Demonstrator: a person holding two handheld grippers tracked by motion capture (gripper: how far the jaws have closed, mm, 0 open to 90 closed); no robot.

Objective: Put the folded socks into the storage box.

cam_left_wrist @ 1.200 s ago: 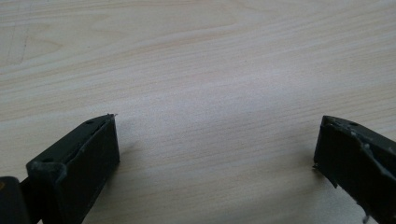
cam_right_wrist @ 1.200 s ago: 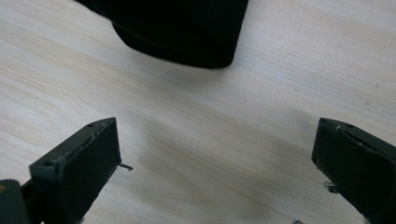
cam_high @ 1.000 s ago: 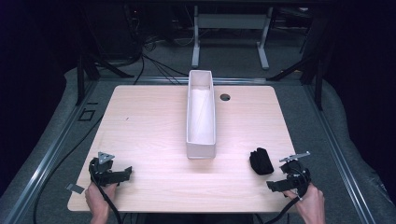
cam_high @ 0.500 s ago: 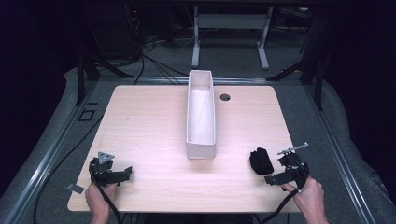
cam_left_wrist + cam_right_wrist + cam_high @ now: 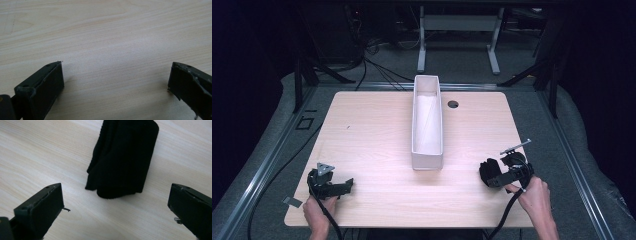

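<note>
The light wooden table (image 5: 377, 125) took up most of the scene, bare across its left half. Down its middle ran a long white bin (image 5: 427, 122), open-topped, its long axis pointing away from the person, and apparently empty from where I stood. A small round hole (image 5: 453, 104) sat in the tabletop just right of the bin's far end.

Near the front right corner lay a folded black cloth (image 5: 123, 157), ribbed, maybe a sock or a small knit piece; hard to say which. It rested flat on the wood, well apart from the bin, just ahead of the right gripper (image 5: 497, 176). That gripper's jaws stood wide apart with nothing between them, and in the right gripper view the cloth lay straight ahead of the gap, slightly beyond the tips, its long axis running roughly away from the jaws. So the right hand (image 5: 536, 197) was plainly the nearer one, and by my reckoning a short push forward would bring the jaws astride the cloth's near end.

Over at the front left, the left gripper (image 5: 343, 186) was also spread wide, empty, with only bare wood grain between its jaws, far from the cloth.
</note>
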